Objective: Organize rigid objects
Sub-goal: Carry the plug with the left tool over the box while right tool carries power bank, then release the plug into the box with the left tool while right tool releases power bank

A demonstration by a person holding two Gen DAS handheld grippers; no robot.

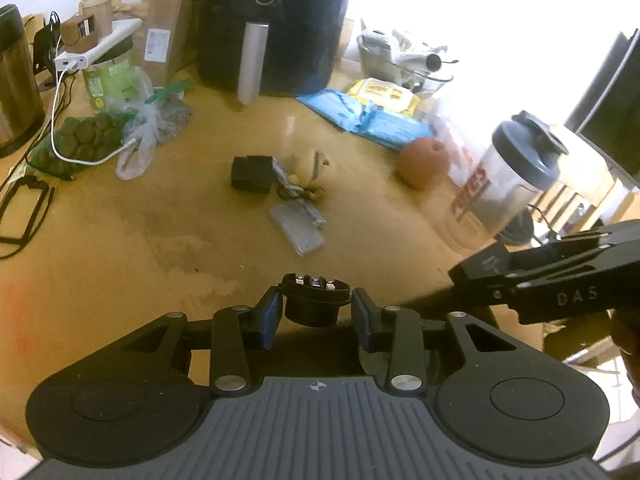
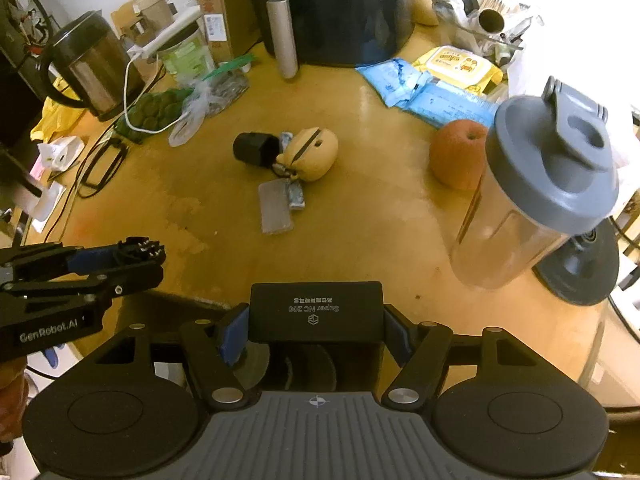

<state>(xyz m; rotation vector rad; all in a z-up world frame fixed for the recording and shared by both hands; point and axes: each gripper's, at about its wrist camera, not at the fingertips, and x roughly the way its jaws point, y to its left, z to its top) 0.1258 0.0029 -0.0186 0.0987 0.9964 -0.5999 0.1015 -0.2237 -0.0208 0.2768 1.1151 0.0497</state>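
My left gripper [image 1: 317, 309] is shut on a small black round part [image 1: 314, 286] with metal contacts on top, held above the yellow table [image 1: 120, 240]. In the right wrist view that same gripper [image 2: 144, 256] comes in from the left with the part in its blue pads. My right gripper [image 2: 316, 330] is shut on a black rectangular box [image 2: 316, 304] with white print. It also shows at the right edge of the left wrist view [image 1: 472, 270]. In the table's middle lie a black block [image 2: 256, 149], a tan pouch [image 2: 312, 152] and a clear flat case [image 2: 274, 208].
A shaker bottle [image 2: 536, 184] with a grey lid stands close on the right, an orange fruit [image 2: 456, 152] behind it. A black air fryer [image 2: 344, 8], blue packets [image 2: 424, 92], a steel kettle [image 2: 92, 64], bagged green items [image 2: 156, 110] and cables crowd the back and left.
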